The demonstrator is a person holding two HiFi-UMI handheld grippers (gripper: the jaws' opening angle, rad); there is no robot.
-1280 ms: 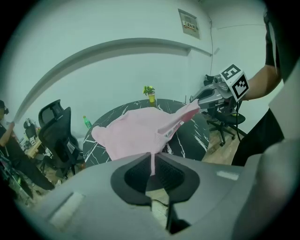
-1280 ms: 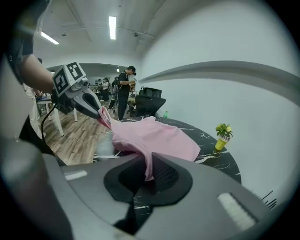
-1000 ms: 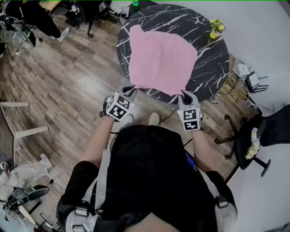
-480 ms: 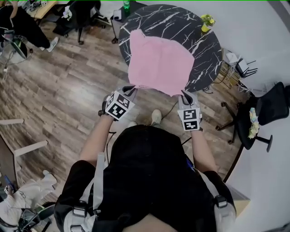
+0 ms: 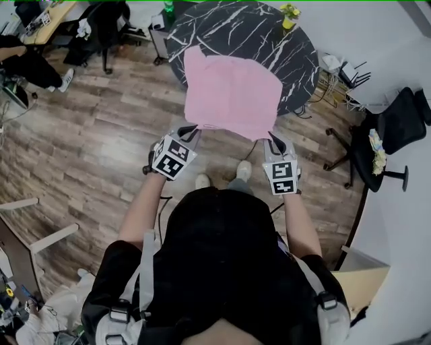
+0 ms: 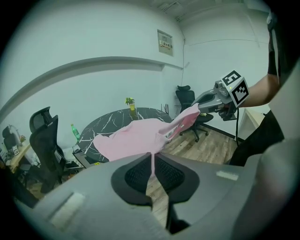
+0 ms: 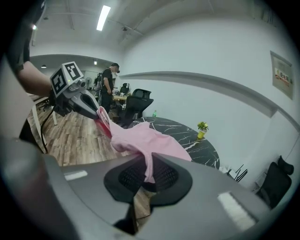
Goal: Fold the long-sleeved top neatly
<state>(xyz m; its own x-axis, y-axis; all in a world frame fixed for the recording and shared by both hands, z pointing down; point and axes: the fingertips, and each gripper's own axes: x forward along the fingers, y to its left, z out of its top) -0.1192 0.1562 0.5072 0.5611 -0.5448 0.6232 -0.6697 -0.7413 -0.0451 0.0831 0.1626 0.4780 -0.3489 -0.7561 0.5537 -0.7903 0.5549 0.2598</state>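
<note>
The pink long-sleeved top [image 5: 232, 94] hangs stretched between both grippers, its far part still lying on the round black marble table [image 5: 269, 37] and its near edge lifted off past the table's rim, over the floor. My left gripper [image 5: 190, 129] is shut on the near left corner of the top [image 6: 136, 136]. My right gripper [image 5: 272, 137] is shut on the near right corner, where the pink cloth [image 7: 145, 140] is pinched between its pads. In the left gripper view the right gripper [image 6: 201, 100] shows at the upper right; in the right gripper view the left gripper [image 7: 93, 108] shows at the left.
A small yellow potted plant [image 5: 289, 11] stands at the table's far edge, a green bottle [image 5: 168, 8] beyond it. A black office chair [image 5: 397, 124] is at the right, more chairs [image 5: 104, 20] and a desk at the upper left. A person [image 7: 108, 89] stands far off. Wooden floor [image 5: 94, 148] lies below.
Both grippers have drawn back from the table with the top's near edge, pulling more of the cloth off the rim. The table now sits farther away in the head view.
</note>
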